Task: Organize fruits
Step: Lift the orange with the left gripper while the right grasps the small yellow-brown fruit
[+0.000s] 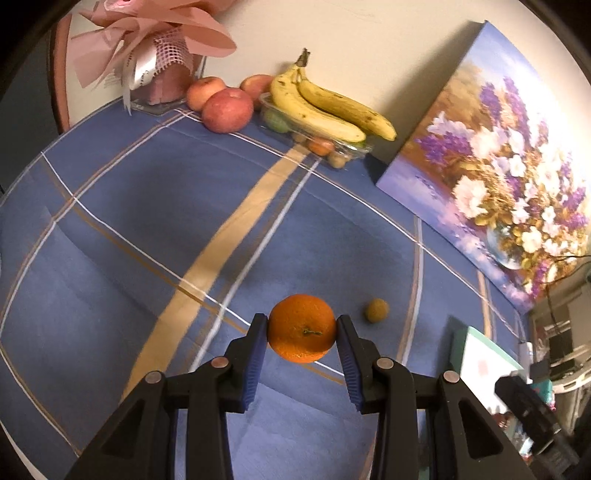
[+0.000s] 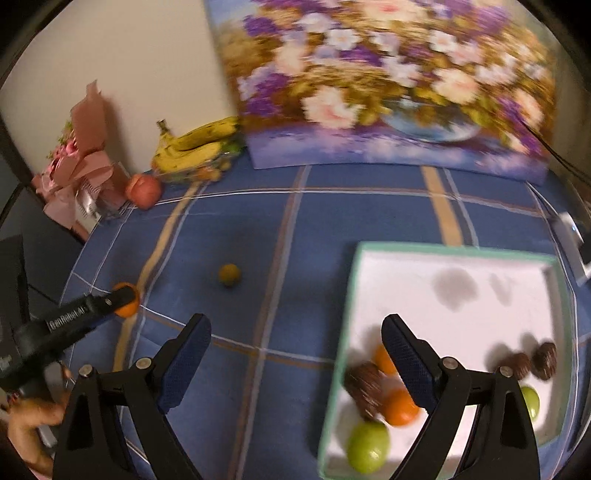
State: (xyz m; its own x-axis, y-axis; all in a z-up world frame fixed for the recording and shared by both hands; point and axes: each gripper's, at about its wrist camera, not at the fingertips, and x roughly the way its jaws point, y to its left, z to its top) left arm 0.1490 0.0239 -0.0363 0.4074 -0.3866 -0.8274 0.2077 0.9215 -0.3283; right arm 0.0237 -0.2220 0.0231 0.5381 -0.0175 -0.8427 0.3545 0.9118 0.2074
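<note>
An orange [image 1: 301, 328] was gripped squarely by the left gripper [image 1: 301, 334]; the right gripper [image 2: 295, 354], spread, was empty. A level carry to the tray [image 2: 458, 248] was advised.

The tabletop [image 1: 110, 229] is covered in matt woven cloth, blue with tan and white stripes, creased in soft folds. The left hand-held gripper [image 1: 301, 328] is matt black plastic with bare metal rivets and ribbed blue rubbery pads [image 1: 255, 363]; the orange [image 1: 301, 328] between them has a dimpled, faintly shiny peel. The bananas [image 1: 325, 107] are smooth-skinned and brown-flecked, lying on a clear glossy plastic punnet [image 1: 343, 149]. The apples [image 1: 227, 109] look smooth with a dull sheen. The pink bouquet wrap [image 1: 155, 33] is crisp paper with a shiny ribbon. The box [image 2: 458, 269] looks like matt white card
</note>
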